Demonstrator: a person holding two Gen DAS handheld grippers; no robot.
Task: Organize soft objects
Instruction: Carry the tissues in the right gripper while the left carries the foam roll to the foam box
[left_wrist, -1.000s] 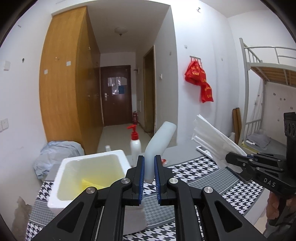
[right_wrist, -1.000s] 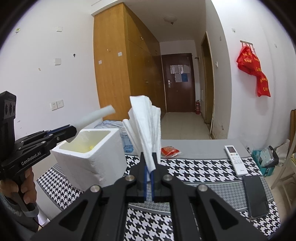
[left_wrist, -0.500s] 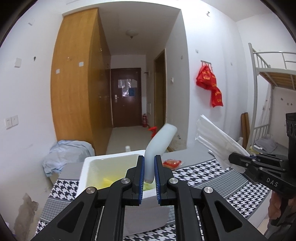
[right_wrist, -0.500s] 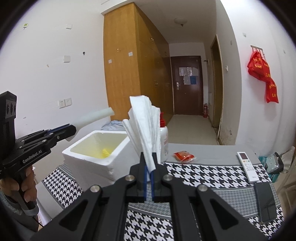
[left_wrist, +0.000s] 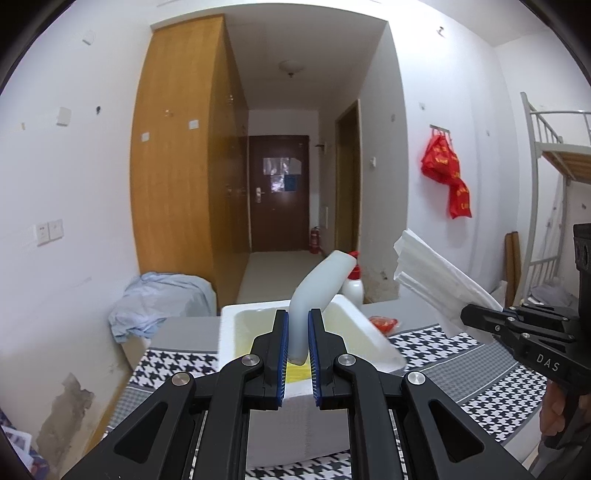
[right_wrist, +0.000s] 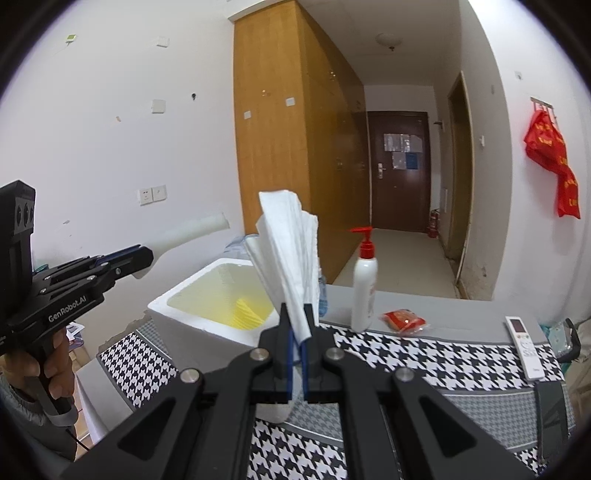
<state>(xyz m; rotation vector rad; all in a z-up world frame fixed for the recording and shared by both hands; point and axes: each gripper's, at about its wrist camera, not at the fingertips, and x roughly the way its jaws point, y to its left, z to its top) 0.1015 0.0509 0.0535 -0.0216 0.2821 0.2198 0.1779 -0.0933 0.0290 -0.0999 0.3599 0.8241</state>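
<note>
My left gripper (left_wrist: 297, 334) is shut on a bent white foam tube (left_wrist: 319, 282) and holds it above the white foam box (left_wrist: 376, 341). The box also shows in the right wrist view (right_wrist: 192, 317), with a yellow soft item (right_wrist: 245, 314) inside. My right gripper (right_wrist: 297, 334) is shut on a folded white cloth (right_wrist: 291, 258), held up to the right of the box. The right gripper with the cloth (left_wrist: 436, 277) shows at the right of the left wrist view. The left gripper with the tube (right_wrist: 192, 230) shows at the left of the right wrist view.
On the houndstooth-covered table (right_wrist: 424, 354) stand a white pump bottle with a red top (right_wrist: 364, 288), a red packet (right_wrist: 404, 319), a white remote (right_wrist: 524, 345) and a dark phone (right_wrist: 552, 417). A crumpled blue cloth (left_wrist: 159, 299) lies on a surface by the left wall.
Both grippers have moved left towards the foam box, still holding their items. The tube now hangs over the box's opening, and the pump bottle shows right of the box.
</note>
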